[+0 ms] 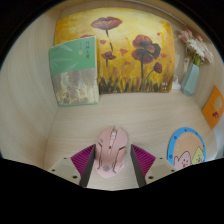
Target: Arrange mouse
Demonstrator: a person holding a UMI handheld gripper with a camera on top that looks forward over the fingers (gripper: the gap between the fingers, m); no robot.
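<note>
Gripper [111, 172] with both fingers spread to either side of a pink mouse [110, 153], which lies on the pale wooden desk [70, 125] between them. Left finger pad [83, 160], magenta with a dark check pattern, flanks the mouse on one side; its counterpart flanks the other. Whether the pads press on the mouse's sides or stand just clear of them cannot be told, since the mouse's rounded body overlaps their inner edges; the mouse appears to rest on the desk under its own weight. Mouse body is oriented lengthwise along the fingers, with its scroll wheel and button seam pointing away from the gripper. To the right of the fingers, near the mouse but apart from it, lies a round blue coaster [187, 152] printed with a cartoon figure. Farther right sits an orange card [213, 105], tilted. Beyond the mouse the desk runs bare to the wall, where a yellow painting of dark red poppies [130, 55] stands propped upright. Leaning against the painting's left part is a green book [75, 72], its cover facing the gripper. At the painting's right end stands a light blue vase [191, 78] holding pale flowers [193, 47].
</note>
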